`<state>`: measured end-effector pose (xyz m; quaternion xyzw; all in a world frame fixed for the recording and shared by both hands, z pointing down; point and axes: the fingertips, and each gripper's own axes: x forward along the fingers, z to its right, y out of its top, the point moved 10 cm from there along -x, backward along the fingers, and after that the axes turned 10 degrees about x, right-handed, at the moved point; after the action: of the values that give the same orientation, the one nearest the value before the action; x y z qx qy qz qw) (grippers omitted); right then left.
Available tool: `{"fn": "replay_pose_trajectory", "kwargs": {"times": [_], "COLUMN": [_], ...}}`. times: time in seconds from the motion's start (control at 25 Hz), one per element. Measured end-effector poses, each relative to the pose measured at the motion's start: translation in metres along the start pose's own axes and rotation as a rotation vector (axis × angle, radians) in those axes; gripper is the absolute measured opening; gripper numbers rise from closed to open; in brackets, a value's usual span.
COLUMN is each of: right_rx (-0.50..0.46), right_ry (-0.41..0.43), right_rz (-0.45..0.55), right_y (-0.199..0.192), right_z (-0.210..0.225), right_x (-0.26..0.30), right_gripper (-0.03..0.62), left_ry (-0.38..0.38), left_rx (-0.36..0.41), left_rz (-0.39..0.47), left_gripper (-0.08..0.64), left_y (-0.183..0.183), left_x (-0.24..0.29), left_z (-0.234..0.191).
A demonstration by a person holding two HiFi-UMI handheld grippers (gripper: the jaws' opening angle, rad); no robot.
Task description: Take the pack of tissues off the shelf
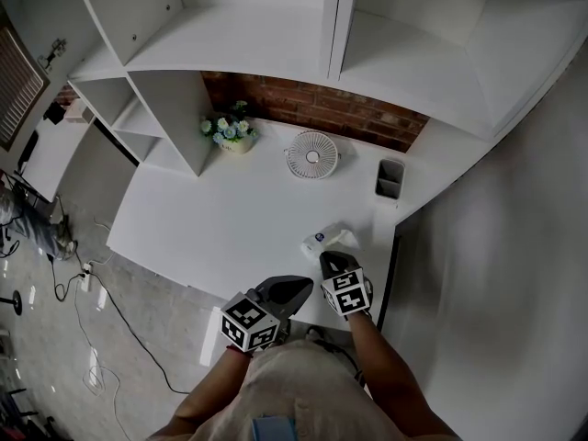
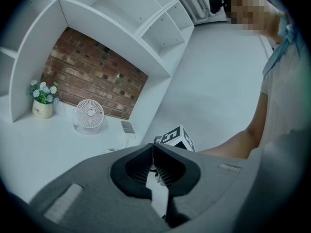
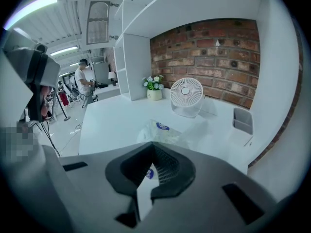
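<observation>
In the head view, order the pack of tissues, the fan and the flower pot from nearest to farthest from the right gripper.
1. pack of tissues: right at the tips of the right gripper.
2. fan: farther back, mid-desk.
3. flower pot: farthest, back left.

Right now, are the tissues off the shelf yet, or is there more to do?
Nearly finished. Done: the pack of tissues is off the shelves and low over the white desk. In hand: the right gripper is shut on its near edge; the left gripper is shut and empty. Left: letting go. I can't tell if the pack rests on the desk.
</observation>
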<state>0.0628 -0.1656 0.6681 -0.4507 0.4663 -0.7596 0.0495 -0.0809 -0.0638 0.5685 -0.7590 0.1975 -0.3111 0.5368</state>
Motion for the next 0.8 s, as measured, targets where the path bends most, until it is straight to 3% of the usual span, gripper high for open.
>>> {"fn": "replay_pose_trajectory", "kwargs": {"times": [0.8], "right_rx": [0.084], "right_ry": [0.045], "right_rz": [0.001], "right_y": [-0.0028], "right_z": [-0.0047], "right_x": [0.0043], "right_gripper": [0.032], "left_ry": [-0.01], "left_rx": [0.002], "left_rz": [-0.002], "left_gripper": [0.011], "left_y": [0.0011], "left_x": [-0.0024], "left_z": [-0.0083]}}
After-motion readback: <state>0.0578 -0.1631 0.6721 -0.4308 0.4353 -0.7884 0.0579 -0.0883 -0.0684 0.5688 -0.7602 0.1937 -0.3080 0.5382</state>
